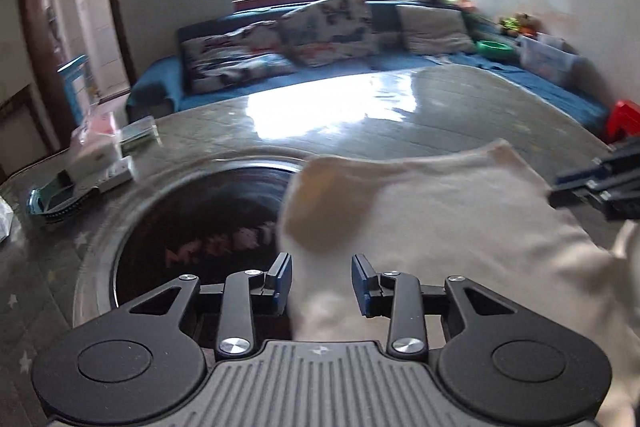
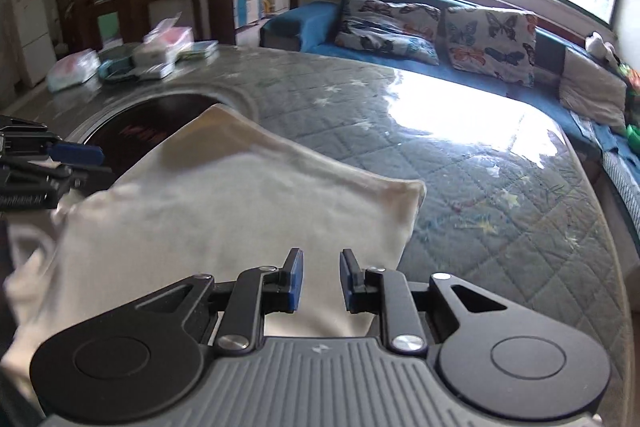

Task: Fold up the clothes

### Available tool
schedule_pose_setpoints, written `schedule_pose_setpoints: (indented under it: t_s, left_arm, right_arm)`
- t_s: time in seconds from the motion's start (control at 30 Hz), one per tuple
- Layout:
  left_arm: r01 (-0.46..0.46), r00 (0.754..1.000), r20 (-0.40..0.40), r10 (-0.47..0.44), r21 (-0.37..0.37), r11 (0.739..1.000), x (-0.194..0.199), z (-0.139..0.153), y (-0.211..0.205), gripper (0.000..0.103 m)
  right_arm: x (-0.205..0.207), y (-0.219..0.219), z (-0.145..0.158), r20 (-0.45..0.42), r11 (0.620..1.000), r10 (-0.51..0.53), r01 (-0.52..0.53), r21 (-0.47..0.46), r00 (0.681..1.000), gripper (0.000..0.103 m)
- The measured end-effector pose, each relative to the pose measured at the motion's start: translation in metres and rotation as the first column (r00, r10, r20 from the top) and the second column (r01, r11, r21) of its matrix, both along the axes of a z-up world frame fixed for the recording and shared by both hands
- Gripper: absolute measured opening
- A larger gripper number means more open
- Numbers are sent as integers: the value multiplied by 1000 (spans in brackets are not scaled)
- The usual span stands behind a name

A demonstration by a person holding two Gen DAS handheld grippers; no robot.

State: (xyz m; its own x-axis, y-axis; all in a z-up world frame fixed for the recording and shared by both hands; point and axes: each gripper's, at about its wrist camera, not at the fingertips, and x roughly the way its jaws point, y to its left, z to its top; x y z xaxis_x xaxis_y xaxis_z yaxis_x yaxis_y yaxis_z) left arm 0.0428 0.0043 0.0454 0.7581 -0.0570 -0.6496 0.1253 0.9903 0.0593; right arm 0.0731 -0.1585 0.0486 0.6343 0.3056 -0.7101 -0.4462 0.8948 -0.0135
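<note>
A cream-white garment [image 1: 440,211] lies folded on the quilted, glossy table [image 1: 360,115], its left edge over a dark round inset [image 1: 200,219]. My left gripper [image 1: 321,283] is open, and a corner of the cloth runs between its blue pads without being clamped. My right gripper [image 2: 321,281] is open too, with a narrower gap, above the near right part of the garment [image 2: 224,211]. Each gripper shows in the other's view: the right one [image 1: 600,187] at the cloth's right edge, the left one [image 2: 60,155] at its left edge.
Boxes and packets [image 2: 156,55] sit at the table's far left, beyond the round inset [image 2: 132,135]. A blue sofa with butterfly cushions [image 2: 440,23] runs behind the table under a bright window. A red stool [image 1: 624,119] stands at the right.
</note>
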Motion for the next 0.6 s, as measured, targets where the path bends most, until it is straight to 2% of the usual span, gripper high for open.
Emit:
schedule_pose_setpoints:
  t_s: [0.1, 0.27, 0.4, 0.43, 0.47, 0.53, 0.6]
  left_arm:
    - [-36, 999, -13, 35, -21, 999, 31, -4, 10, 46]
    - [-28, 999, -31, 28, -3, 1000, 68, -16, 6, 48]
    - [-29, 997, -68, 25, -54, 998, 86, -28, 10, 46]
    - [-25, 998, -61, 21, -69, 997, 85, -28, 11, 35]
    - [-22, 998, -55, 18, -84, 996, 85, -28, 12, 12]
    - [-13, 999, -41, 9, -112, 994, 83, -28, 13, 4]
    - [73, 997, -12, -74, -101, 992, 67, -24, 1, 3]
  right_arm:
    - [21, 0, -8, -18, 999, -26, 26, 19, 999, 20]
    - [44, 1, -20, -33, 999, -44, 44, 22, 999, 20]
    - [57, 2, -25, -40, 998, -49, 51, 27, 998, 20]
    - [60, 2, -26, -42, 998, -51, 52, 28, 998, 20]
    - [62, 1, -28, -45, 998, -51, 52, 27, 998, 20]
    - [65, 1, -31, -50, 998, -51, 53, 24, 997, 20]
    - [65, 0, -33, -50, 998, -49, 51, 22, 998, 22]
